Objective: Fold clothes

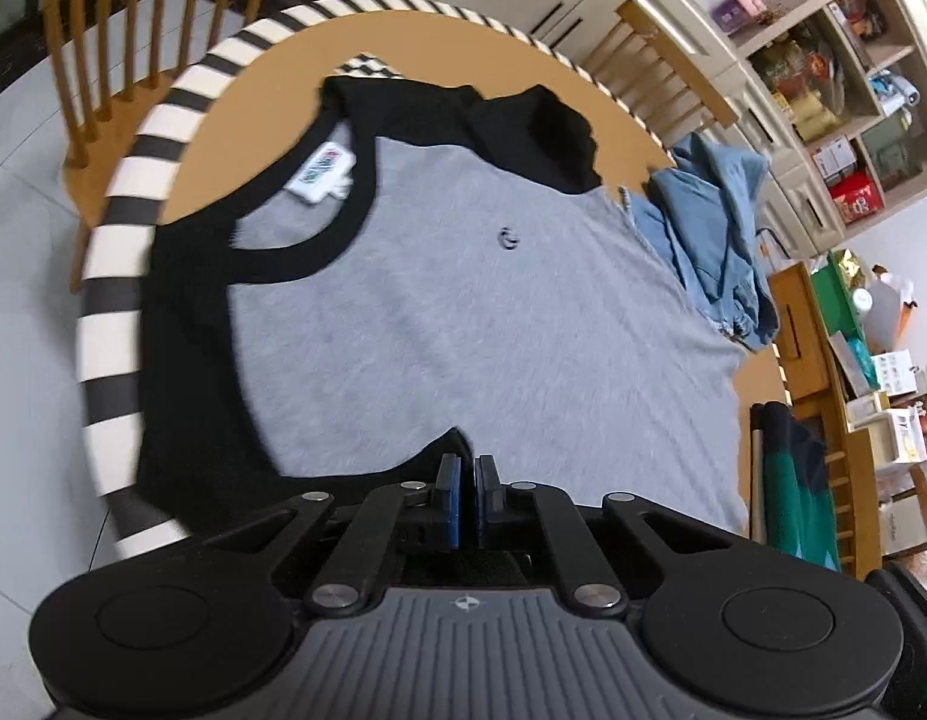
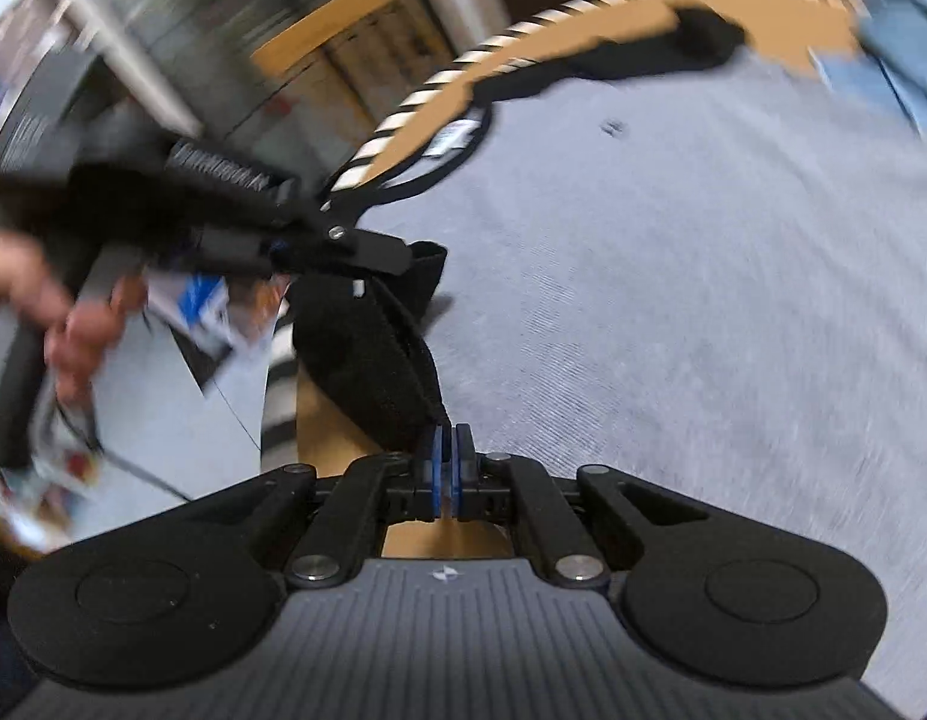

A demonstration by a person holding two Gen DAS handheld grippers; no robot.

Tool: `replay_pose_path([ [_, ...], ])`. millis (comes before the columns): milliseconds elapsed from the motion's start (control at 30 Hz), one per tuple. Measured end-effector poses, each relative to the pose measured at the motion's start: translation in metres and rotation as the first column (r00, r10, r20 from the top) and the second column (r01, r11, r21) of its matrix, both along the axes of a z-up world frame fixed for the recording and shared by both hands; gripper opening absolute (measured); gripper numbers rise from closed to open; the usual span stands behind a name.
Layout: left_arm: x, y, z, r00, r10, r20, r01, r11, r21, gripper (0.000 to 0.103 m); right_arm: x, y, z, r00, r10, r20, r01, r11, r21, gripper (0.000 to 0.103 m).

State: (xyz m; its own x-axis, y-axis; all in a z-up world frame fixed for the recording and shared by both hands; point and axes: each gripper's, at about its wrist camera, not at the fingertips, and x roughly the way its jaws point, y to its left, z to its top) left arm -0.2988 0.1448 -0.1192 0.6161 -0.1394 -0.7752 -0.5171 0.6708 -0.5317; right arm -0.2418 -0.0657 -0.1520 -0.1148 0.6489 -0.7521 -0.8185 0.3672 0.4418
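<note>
A grey T-shirt [image 1: 463, 312] with black sleeves and collar lies spread on a round wooden table [image 1: 271, 78] that has a black-and-white striped rim. My left gripper [image 1: 468, 471] is shut on the near black sleeve [image 1: 187, 372], at the seam where it meets the grey body. The right wrist view shows the same shirt [image 2: 673, 300], with the sleeve [image 2: 367, 372] bunched and lifted. There my right gripper [image 2: 446, 438] is shut on its lower end, and the left gripper [image 2: 403, 255] pinches its upper end. A white label [image 1: 322, 174] shows inside the collar.
A blue denim garment [image 1: 709, 222] lies crumpled at the table's far right, beside the shirt. Wooden chairs [image 1: 127, 30] stand around the table. Stocked shelves [image 1: 823, 60] line the wall beyond. A person's hand [image 2: 73, 330] holds the left gripper's handle. The right wrist view is blurred.
</note>
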Motion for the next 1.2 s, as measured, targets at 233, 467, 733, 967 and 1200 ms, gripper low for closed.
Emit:
replay_pose_path([
  [233, 0.017, -0.013, -0.020, 0.999, 0.043, -0.009, -0.042, 0.996, 0.076, 0.006, 0.012, -0.002, -0.018, 0.984, -0.118, -0.134, 0.109, 0.991, -0.074, 0.003],
  [467, 0.002, 0.022, 0.003, 0.987, 0.132, 0.093, -0.142, 0.984, 0.106, 0.019, 0.011, -0.003, -0.013, 0.980, -0.155, -0.125, 0.142, 0.984, -0.103, 0.017],
  [733, -0.031, 0.020, 0.021, 0.997, -0.060, 0.047, 0.053, 0.987, 0.149, 0.032, 0.002, 0.000, 0.025, 0.992, -0.088, -0.090, 0.091, 0.996, 0.023, 0.019],
  [967, -0.032, -0.008, -0.021, 0.991, -0.131, 0.000, 0.129, 0.972, 0.196, 0.032, -0.006, 0.029, 0.001, 0.996, -0.063, -0.060, 0.061, 0.997, -0.040, 0.018],
  [1200, -0.030, -0.003, -0.006, 0.981, -0.180, 0.069, 0.162, 0.965, 0.205, 0.036, 0.004, 0.016, 0.004, 0.981, -0.155, -0.118, 0.155, 0.988, -0.008, 0.020],
])
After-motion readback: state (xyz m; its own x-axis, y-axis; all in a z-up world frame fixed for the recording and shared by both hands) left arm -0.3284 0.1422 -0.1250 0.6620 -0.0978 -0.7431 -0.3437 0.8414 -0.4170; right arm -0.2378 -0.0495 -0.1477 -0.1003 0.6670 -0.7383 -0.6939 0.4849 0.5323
